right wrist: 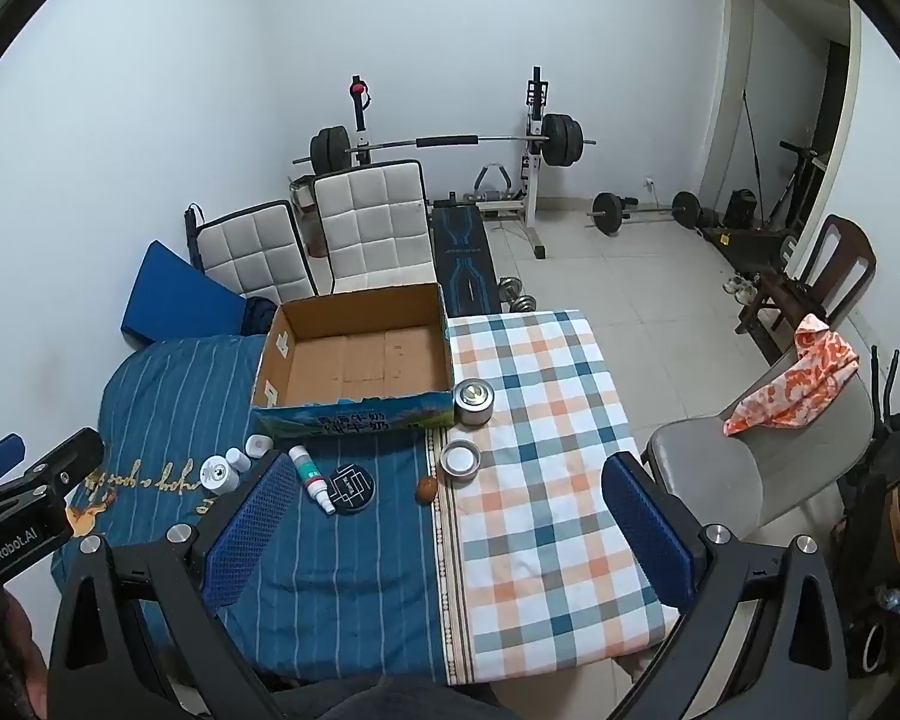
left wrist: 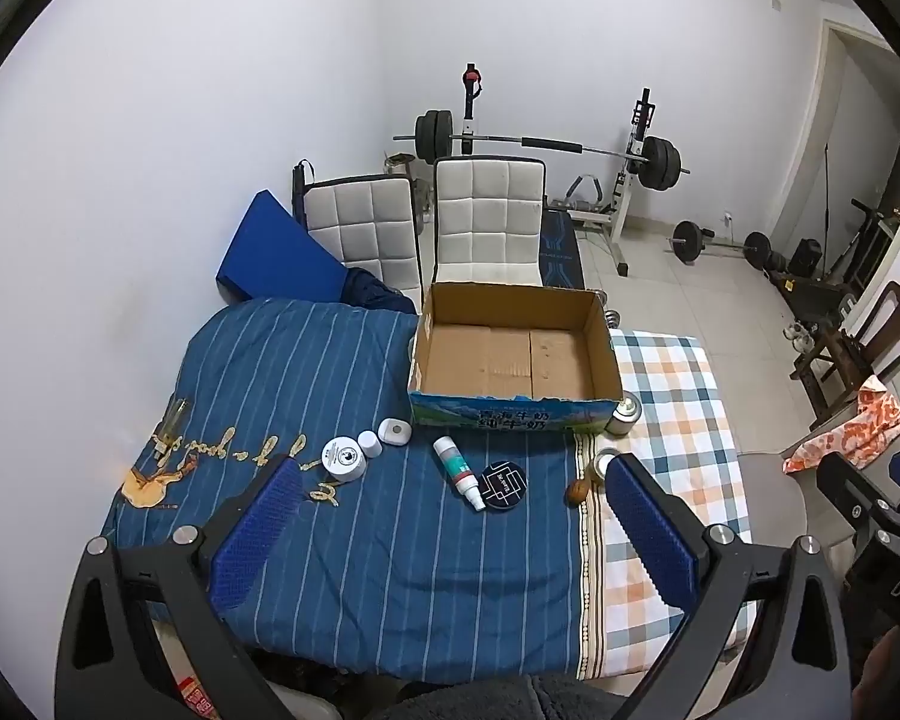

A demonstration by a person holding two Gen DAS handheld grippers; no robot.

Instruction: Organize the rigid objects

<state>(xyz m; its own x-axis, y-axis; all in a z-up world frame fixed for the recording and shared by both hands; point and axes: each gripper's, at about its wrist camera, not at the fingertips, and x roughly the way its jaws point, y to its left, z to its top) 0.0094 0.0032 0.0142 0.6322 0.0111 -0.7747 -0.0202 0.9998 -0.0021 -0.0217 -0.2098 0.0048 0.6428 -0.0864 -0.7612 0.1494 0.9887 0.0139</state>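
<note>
An empty cardboard box (left wrist: 513, 354) (right wrist: 360, 354) stands at the back of the cloth-covered table. In front of it lie a white-green tube (left wrist: 459, 471) (right wrist: 313, 477), a black round coaster (left wrist: 504, 485) (right wrist: 348, 488), a white jar (left wrist: 344, 459) (right wrist: 219, 474), a small white cap (left wrist: 369, 443), a white square case (left wrist: 395, 432), a brown nut (left wrist: 577, 492) (right wrist: 426, 488), two metal tins (left wrist: 624, 414) (right wrist: 461, 460) and a glass bottle (left wrist: 171, 423). My left gripper (left wrist: 453, 528) and right gripper (right wrist: 450, 516) hover open and empty above the table's near side.
Two white padded chairs (left wrist: 486, 216) and a blue cushion (left wrist: 276, 252) stand behind the table. A grey chair with an orange cloth (right wrist: 792, 384) stands at the right. Barbell rack and weights (right wrist: 534, 138) fill the far floor.
</note>
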